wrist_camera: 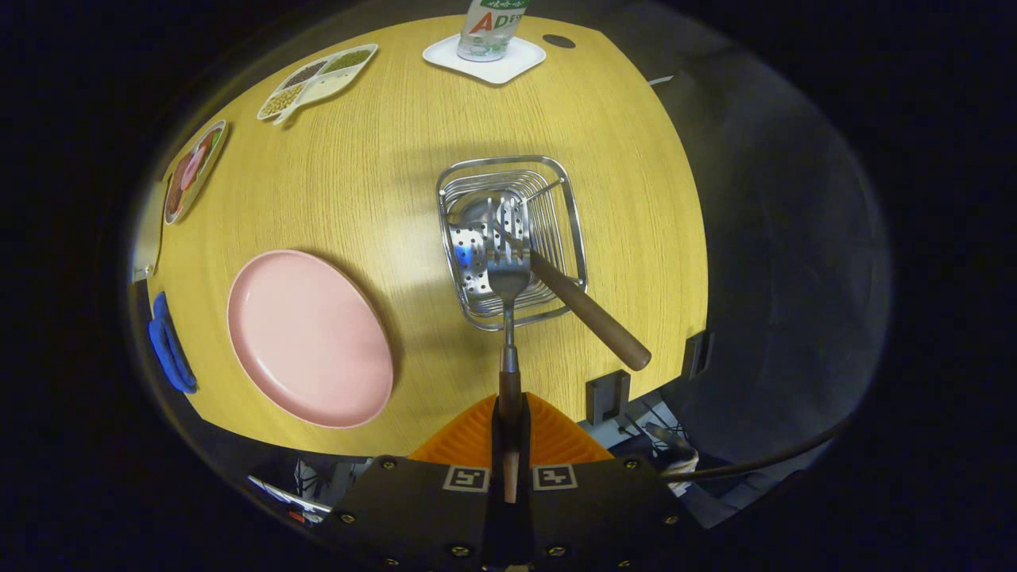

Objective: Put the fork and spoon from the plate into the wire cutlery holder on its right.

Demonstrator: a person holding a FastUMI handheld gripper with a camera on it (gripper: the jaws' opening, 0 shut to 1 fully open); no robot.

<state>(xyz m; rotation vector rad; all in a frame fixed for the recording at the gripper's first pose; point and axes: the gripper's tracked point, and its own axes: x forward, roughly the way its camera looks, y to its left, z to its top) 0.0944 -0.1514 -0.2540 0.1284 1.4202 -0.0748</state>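
The round pink plate is seen bare on the light wooden table, so both pieces have been lifted off it. A wooden-handled metal spoon is already lodged in the square wire cutlery holder to the plate's right, its bowl down inside and its brown handle leaning out over the near rim. The wooden-handled metal fork is held by its handle between the fingers of the gripper, which are closed on it, with the tines pointing ahead, over the mouth of the holder. By this reading, half of the task is done. What is left is judged to be the lowering of the fork into the holder and its release.
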